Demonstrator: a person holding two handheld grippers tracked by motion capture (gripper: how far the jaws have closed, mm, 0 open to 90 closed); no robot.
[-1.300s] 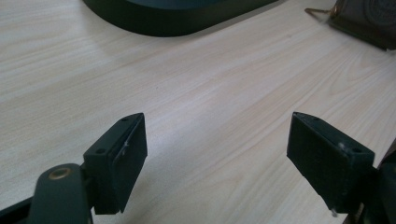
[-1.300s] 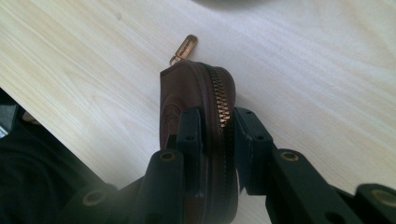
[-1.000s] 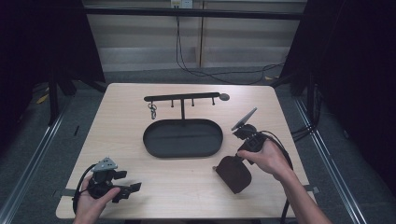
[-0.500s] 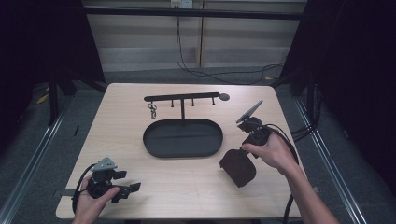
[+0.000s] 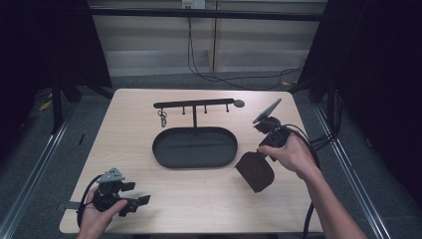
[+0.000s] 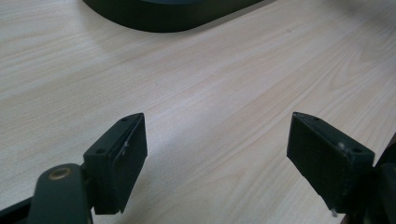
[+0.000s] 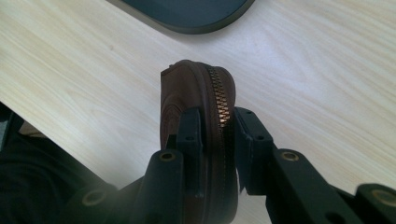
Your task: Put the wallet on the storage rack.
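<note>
You had the right gripper (image 5: 260, 155) clamped on a brown zippered leather pouch (image 5: 255, 172), over the right part of the wooden table (image 5: 209, 204). In the right gripper view the two black jaws pressed on the pouch (image 7: 198, 100) from both sides, one on the leather face and one beside the brass zip, with the zip edge turned up toward the camera. The pouch hung from the jaws above the tabletop, just to the right of the black oval tray (image 5: 194, 147) and apart from it. Your right hand (image 5: 293, 155) wrapped the gripper's body, and its cable trailed off toward the table's right edge.

Your left gripper (image 5: 130, 195) sat at the near left corner of the table, low over the wood, held in your left hand (image 5: 97, 219). Its jaws stood wide apart with nothing between them; in the left gripper view bare table (image 6: 219, 93) lay between the two pads, and the rim of the tray (image 6: 173, 14) showed at the top.

The tray lay in the middle of the table. Behind it stood a black hook rack (image 5: 194, 105) on a post rising from the tray's far edge, with a small metal key ring (image 5: 162, 118) hanging from its left end.
</note>
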